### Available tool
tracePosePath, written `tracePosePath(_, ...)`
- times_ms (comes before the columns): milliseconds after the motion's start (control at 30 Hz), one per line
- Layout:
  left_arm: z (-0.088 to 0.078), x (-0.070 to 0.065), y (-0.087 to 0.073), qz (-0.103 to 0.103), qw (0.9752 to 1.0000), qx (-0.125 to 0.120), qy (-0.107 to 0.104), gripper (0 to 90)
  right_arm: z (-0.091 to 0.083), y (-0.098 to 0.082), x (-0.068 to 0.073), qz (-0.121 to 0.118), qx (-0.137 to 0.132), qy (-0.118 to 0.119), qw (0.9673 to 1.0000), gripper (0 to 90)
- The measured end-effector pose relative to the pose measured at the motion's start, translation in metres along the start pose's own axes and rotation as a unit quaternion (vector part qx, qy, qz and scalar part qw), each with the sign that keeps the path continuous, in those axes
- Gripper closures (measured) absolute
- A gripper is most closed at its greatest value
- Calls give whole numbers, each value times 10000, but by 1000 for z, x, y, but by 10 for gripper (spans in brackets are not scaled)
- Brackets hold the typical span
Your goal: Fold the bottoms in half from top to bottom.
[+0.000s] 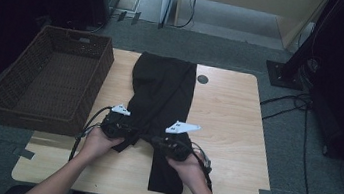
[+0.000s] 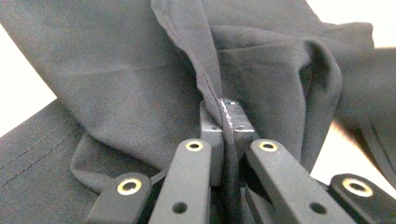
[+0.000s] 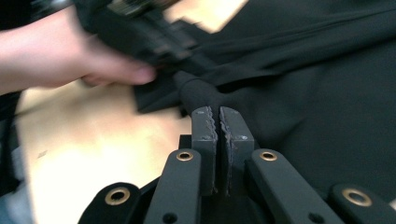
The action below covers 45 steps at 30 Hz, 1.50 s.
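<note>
A light wooden table point(image 1: 228, 114) stands on grey carpet floor point(image 1: 246, 51), a dark wicker basket point(image 1: 8, 100) at its left edge, black cables point(image 1: 285, 99) trailing right, the surroundings dim.

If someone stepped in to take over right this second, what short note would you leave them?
Left gripper: shut on a fold of the black trousers.
Right gripper: shut on another pinch of the same cloth.
The trousers lie partly folded along the wooden table; the wicker basket at the table's left holds nothing.
Done: both grips taken.
Left, probably: finish folding, then likely put the trousers in the basket.
</note>
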<state>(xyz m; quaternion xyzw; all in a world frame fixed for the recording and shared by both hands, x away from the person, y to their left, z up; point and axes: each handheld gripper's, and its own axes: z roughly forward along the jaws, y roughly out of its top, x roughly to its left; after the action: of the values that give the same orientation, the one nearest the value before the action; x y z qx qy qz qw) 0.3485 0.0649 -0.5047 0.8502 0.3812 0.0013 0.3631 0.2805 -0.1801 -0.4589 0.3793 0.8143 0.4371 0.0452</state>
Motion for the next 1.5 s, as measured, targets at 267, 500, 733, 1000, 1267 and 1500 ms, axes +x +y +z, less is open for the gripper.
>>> tracePosePath(267,1,0,0,49,10000,-13,-22,892,2,-2,-66,300,160,-701,9970,790)
tracePosePath(500,2,0,-1,33,10000,-33,-47,892,-3,-13,-82,737,-30,-929,9929,735)
tracePosePath(733,2,-2,-1,10,10000,-56,-26,892,-16,-8,-58,531,-355,-748,9951,714)
tracePosePath(1000,3,-3,-1,10,10000,-68,-51,891,12,-23,-46,300,38,-678,9972,663)
tracePosePath(1267,3,-3,-2,14,10000,-77,-53,891,34,-29,-53,117,24,-1023,9947,552)
tracePosePath(1500,3,-3,-2,34,10000,-69,-51,891,30,-31,-46,95,102,-1075,9941,840)
